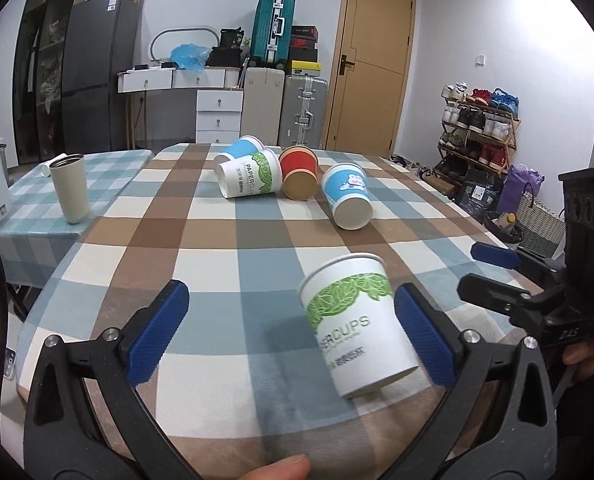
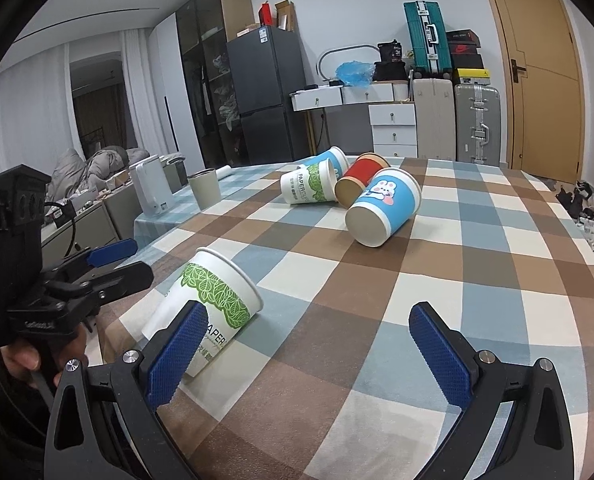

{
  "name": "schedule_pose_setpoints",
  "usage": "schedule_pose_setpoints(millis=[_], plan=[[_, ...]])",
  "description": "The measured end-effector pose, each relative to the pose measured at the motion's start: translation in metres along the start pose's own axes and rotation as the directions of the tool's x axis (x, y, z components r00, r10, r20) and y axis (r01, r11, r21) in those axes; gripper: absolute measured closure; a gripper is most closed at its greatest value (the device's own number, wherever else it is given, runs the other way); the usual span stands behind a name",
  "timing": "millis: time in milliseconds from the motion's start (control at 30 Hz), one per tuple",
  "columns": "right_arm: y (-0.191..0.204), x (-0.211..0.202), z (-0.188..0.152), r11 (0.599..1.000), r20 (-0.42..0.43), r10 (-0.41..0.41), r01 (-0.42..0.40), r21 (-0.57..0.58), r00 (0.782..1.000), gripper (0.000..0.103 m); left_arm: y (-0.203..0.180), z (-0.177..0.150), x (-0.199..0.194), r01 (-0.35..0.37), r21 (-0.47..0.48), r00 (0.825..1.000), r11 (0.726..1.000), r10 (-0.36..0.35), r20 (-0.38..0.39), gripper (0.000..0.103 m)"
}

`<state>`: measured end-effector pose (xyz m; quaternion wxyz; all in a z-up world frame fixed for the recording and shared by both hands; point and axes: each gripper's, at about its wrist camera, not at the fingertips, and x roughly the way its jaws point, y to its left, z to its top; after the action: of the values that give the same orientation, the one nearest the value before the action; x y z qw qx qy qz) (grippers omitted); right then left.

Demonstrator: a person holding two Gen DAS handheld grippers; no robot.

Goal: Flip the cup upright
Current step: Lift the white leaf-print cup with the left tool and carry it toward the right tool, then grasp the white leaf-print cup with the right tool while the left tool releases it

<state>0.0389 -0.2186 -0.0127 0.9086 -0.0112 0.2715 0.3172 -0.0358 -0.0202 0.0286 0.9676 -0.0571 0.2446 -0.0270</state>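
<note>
You are at the approach step. The leaf-print cup [image 1: 357,320] lies tipped at your left gripper's [image 1: 293,332] 3 o'clock, ungrasped. Both grippers, including the right gripper [image 2: 317,356], gape wide, empty. Next: centre, close, rotate upright.

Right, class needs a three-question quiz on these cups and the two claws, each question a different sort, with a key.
1. True or false: the nearest green-leaf paper cup stands upright on the checked tablecloth.
2. Multiple choice: the left claw is A) shut on the cup, B) open with the cup between its fingers, C) out of view.
3. Short answer: how many paper cups lie in the far cluster, counting the red cup?

Key
1. False: it lies on its side.
2. B. The right claw is open too.
3. Four: the red one, the bunny cup, a second green-leaf cup and a blue cup behind it.
</note>
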Motion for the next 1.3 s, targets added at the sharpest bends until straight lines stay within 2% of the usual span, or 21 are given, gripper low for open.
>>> schedule_pose_setpoints(millis=[133,267,633,933,1133,1300], plan=[[0.004,0.001,0.0,1.0,-0.007,0.008,-0.008,-0.015,1.0,0.0,0.013,-0.004,0.006,0.014,-0.011,1.0,1.0,-0.014,0.012,0.0],[0.008,0.004,0.0,1.0,-0.021,0.017,-0.017,-0.021,1.0,0.0,0.016,-0.008,0.013,-0.011,0.011,1.0,1.0,0.011,0.012,0.0],[0.012,0.007,0.002,1.0,-0.039,0.011,-0.012,-0.027,0.999,0.0,0.021,-0.014,0.019,-0.026,0.013,1.0,1.0,0.026,0.009,0.0],[0.011,0.02,0.015,0.999,-0.119,0.034,-0.029,0.046,0.992,0.0,0.023,-0.016,0.018,-0.044,0.028,0.999,0.999,0.044,0.019,0.0],[0.015,0.042,0.03,0.987,-0.207,0.095,-0.065,0.145,0.974,0.0,0.03,-0.015,0.017,-0.05,0.011,0.999,0.999,0.05,0.013,0.0],[0.021,0.065,0.04,0.967,-0.28,0.172,-0.107,0.232,0.945,0.0,0.034,-0.018,0.017,-0.061,0.011,0.998,0.998,0.061,0.004,0.0]])
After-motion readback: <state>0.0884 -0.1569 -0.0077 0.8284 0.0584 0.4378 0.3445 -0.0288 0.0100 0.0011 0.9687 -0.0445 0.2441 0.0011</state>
